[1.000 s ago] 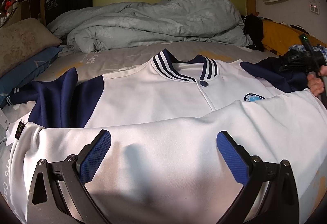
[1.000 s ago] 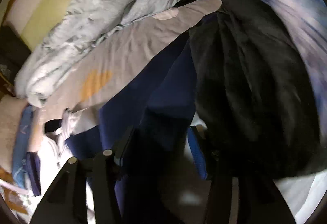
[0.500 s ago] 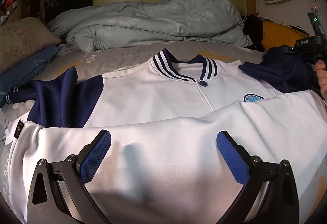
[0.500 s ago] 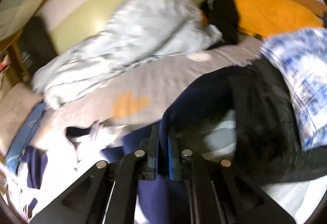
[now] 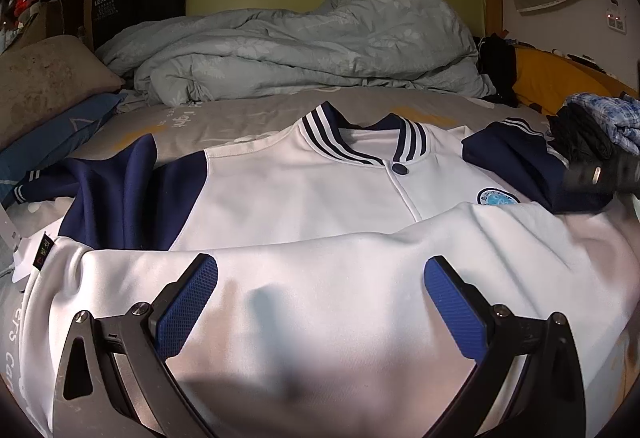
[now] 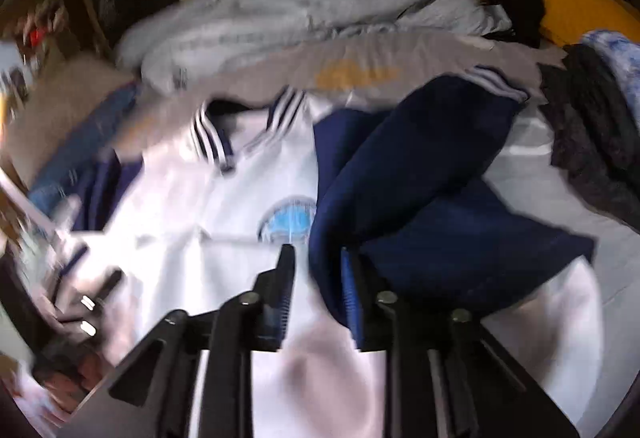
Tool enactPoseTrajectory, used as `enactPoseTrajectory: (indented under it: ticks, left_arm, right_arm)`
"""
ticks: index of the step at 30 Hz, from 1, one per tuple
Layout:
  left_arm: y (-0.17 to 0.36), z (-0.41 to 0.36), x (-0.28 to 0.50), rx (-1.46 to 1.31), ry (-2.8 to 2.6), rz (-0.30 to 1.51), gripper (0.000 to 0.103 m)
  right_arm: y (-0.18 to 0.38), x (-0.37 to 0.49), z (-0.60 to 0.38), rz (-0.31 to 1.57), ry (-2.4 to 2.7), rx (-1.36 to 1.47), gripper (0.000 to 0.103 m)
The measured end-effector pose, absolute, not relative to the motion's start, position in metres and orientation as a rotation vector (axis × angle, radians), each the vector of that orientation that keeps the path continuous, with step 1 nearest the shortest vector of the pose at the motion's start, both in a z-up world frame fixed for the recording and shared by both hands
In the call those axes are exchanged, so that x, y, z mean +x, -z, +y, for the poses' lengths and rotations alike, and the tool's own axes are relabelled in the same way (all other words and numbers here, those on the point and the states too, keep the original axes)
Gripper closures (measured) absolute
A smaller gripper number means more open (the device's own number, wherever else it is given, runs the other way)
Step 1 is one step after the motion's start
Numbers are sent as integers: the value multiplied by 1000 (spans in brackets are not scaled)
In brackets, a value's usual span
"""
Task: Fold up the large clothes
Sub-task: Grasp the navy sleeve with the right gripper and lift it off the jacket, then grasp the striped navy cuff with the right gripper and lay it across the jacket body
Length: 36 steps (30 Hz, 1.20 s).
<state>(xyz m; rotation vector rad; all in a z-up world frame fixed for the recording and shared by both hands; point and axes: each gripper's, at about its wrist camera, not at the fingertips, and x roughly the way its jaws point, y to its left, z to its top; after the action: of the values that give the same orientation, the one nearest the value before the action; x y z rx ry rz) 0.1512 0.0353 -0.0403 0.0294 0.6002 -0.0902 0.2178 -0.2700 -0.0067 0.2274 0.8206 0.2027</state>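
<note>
A white jacket with navy sleeves, a striped collar and a round blue badge lies face up on the bed, its lower part folded up over the chest. My left gripper hovers open just above that folded white cloth, with nothing between its blue pads. The left sleeve lies spread out to the side. My right gripper is over the jacket's right shoulder and its jaws are opening. The navy right sleeve hangs loosely between them, bunched over the shoulder. In the left wrist view the right gripper is a dark blur.
A rumpled pale green duvet fills the far side of the bed. Pillows lie at the left. A dark garment and a blue checked cloth are piled at the right, with an orange cushion behind them. The grey sheet shows beyond the collar.
The right gripper shut on the navy right sleeve, carried it inward over the jacket's shoulder, and its jaws have since parted. The left gripper has stayed still and open.
</note>
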Motion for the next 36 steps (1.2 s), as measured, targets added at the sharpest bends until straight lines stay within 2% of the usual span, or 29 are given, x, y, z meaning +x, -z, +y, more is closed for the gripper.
enactPoseTrajectory:
  ticks: [1, 4, 10, 16, 21, 22, 23, 24, 27, 33, 35, 36]
  left_arm:
    - [41, 36, 151, 25, 90, 602, 0]
    - [42, 37, 153, 18, 93, 615, 0]
    - [45, 38, 156, 5, 93, 640, 0]
    - [51, 37, 164, -1, 91, 686, 0]
    - [52, 38, 165, -7, 94, 697, 0]
    - [52, 38, 165, -7, 96, 699, 0]
    - [52, 38, 166, -7, 96, 701, 0]
    - [52, 38, 166, -8, 95, 702, 0]
    - [46, 42, 166, -28, 138, 685, 0]
    - [5, 83, 155, -183, 143, 616, 4]
    - [-6, 91, 151, -160, 110, 586, 17]
    - [-11, 95, 148, -125, 85, 570, 19]
  right_arm:
    - [-3, 219, -281, 781, -176, 256, 65]
    - [-13, 232, -312, 743, -86, 347, 59]
    - [12, 280, -382, 821, 64, 599, 58]
    - [48, 331, -405, 934, 110, 602, 58]
    - [60, 347, -406, 911, 184, 588, 58]
    - [57, 350, -399, 907, 199, 552, 60]
    - [57, 351, -400, 904, 199, 539, 67]
    - [57, 353, -398, 903, 173, 530, 99]
    - [44, 351, -387, 906, 161, 449, 100]
    - [-25, 296, -343, 737, 41, 330, 100]
    - [-50, 275, -313, 681, -3, 235, 100]
    - [-60, 263, -296, 661, -12, 171, 100]
